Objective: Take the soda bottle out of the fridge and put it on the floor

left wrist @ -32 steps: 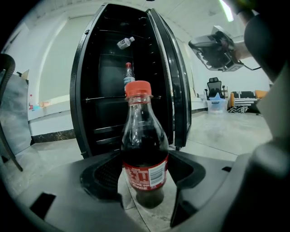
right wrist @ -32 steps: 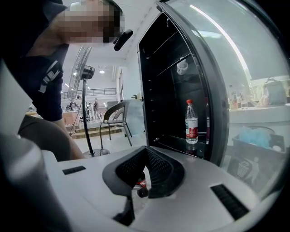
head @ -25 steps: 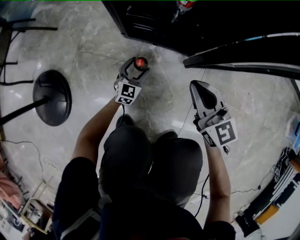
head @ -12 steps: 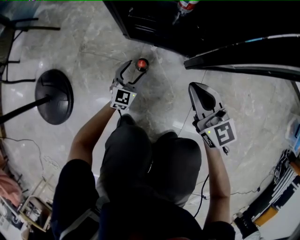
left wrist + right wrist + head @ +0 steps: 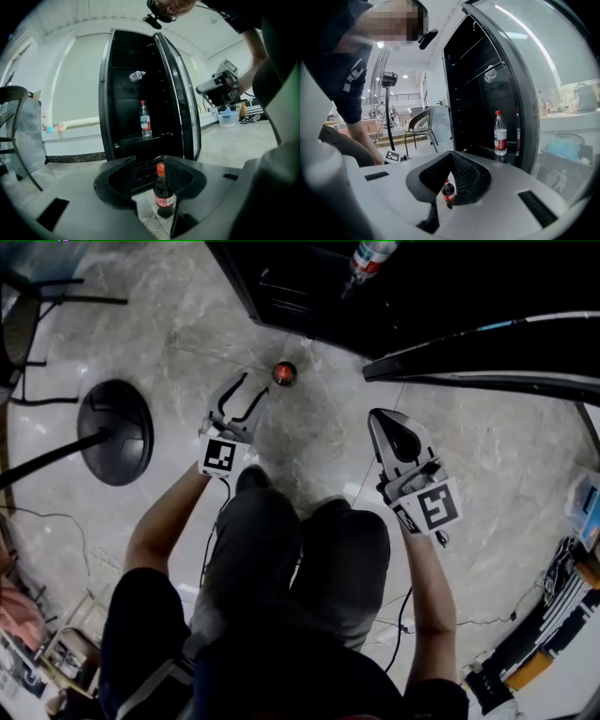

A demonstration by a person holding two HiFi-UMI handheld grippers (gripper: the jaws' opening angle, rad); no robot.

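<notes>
Pale marble floor fills the head view, where the soda bottle (image 5: 284, 373) stands upright in front of the open fridge (image 5: 281, 292). The left gripper (image 5: 253, 388) is near it but apart, and the right gripper (image 5: 378, 418) is well to the side.

From the left gripper view, the jaws are closing with nothing pressed between them. The bottle (image 5: 164, 192) stands on the floor beyond them, and a water bottle (image 5: 146, 120) is on a fridge shelf.

In the right gripper view, the jaws are together at the tips and hold nothing.

Dark soda bottle (image 5: 164, 194), red cap and label, upright on floor (image 5: 319, 446), before open fridge (image 5: 300, 287)
</notes>
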